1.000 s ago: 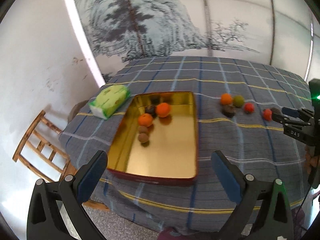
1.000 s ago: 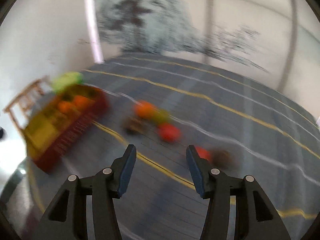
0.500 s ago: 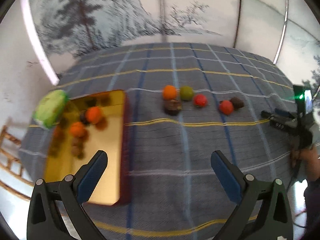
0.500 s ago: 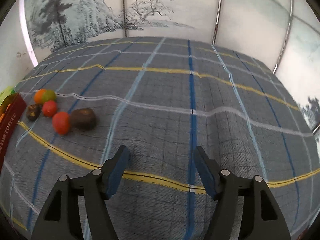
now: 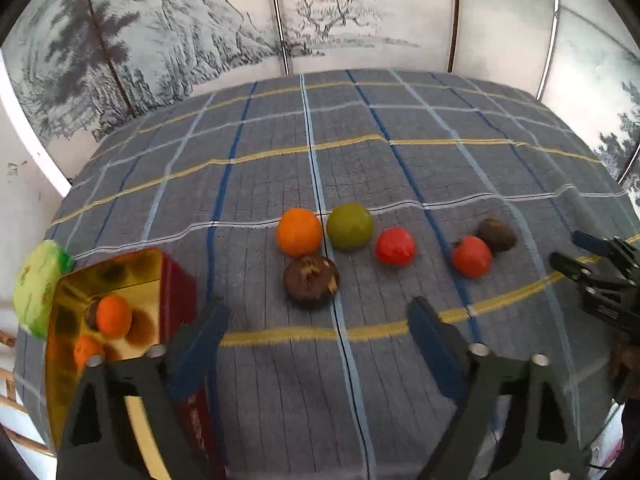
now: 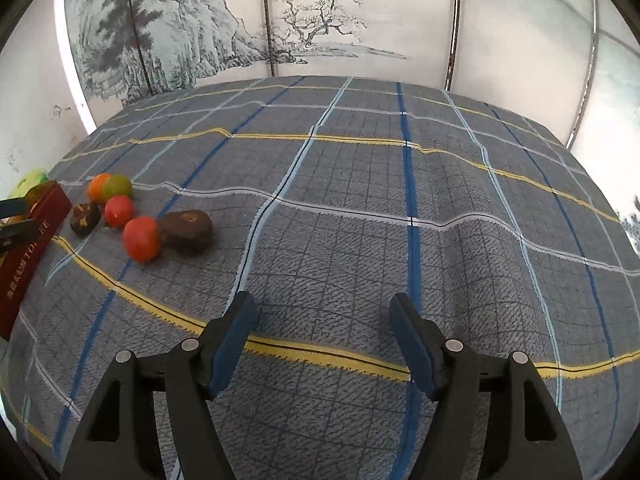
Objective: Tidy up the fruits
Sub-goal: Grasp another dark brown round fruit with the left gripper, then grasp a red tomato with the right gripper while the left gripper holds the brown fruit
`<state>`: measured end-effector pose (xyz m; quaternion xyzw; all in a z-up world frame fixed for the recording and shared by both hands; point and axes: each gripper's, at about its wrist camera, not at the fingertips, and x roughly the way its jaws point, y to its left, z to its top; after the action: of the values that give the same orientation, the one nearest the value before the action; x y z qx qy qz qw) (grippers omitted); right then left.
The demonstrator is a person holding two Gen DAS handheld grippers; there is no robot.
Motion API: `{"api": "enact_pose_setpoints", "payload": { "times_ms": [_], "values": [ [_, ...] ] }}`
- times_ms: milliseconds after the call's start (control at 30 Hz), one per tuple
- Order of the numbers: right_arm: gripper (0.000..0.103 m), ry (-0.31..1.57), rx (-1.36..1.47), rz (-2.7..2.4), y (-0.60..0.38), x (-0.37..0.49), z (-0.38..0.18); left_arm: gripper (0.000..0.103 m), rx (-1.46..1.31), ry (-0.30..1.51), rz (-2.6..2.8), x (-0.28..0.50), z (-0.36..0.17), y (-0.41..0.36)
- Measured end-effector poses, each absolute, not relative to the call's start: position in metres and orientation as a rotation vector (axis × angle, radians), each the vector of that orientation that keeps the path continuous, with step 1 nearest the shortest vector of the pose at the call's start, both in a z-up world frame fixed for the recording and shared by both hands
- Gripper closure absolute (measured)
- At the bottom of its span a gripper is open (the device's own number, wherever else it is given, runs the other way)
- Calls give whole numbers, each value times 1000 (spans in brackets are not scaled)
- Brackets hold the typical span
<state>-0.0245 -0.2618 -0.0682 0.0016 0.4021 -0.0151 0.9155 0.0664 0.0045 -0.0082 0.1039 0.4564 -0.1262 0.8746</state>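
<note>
Beside fruits (image 5: 320,248), red tin (image 5: 176,280) (gold-lined)

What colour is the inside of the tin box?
Shiny gold inside the tin box, with dark red outer walls; the left wrist view shows it best.

fruits (image 5: 348,226) on tablecloth (image 5: 360,160), right of tin (image 5: 176,280)

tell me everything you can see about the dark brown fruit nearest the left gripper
The dark brown fruit is roundish with a rough, matte skin and pale tan patches on top, as if scuffed or split. It lies on the plaid tablecloth, just in front of the orange fruit and close to it; whether they touch is unclear. It sits ahead of the left gripper, whose jaws have just been closing with nothing between them. In the right wrist view it lies beside the red tin, apart from it.
</note>
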Motion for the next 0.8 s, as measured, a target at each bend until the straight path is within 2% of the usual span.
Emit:
{"api": "enact_pose_setpoints", "payload": {
  "times_ms": [67, 267, 333, 367, 800],
  "values": [
    [33, 827, 6, -28, -262, -25, -68, 43, 203, 993, -263, 84, -20, 6],
    [33, 833, 7, -22, -262, -24, -69, 46, 172, 1042, -256, 110, -43, 8],
    [33, 841, 7, -22, -262, -23, -70, 54, 176, 1056, -257, 112, -51, 7],
    [33, 845, 8, -22, -262, -22, -70, 65, 165, 1062, -273, 113, -54, 6],
    [33, 847, 14, 30, -260, -23, -70, 66, 23, 976, -336, 42, -34, -4]
  ]
}}
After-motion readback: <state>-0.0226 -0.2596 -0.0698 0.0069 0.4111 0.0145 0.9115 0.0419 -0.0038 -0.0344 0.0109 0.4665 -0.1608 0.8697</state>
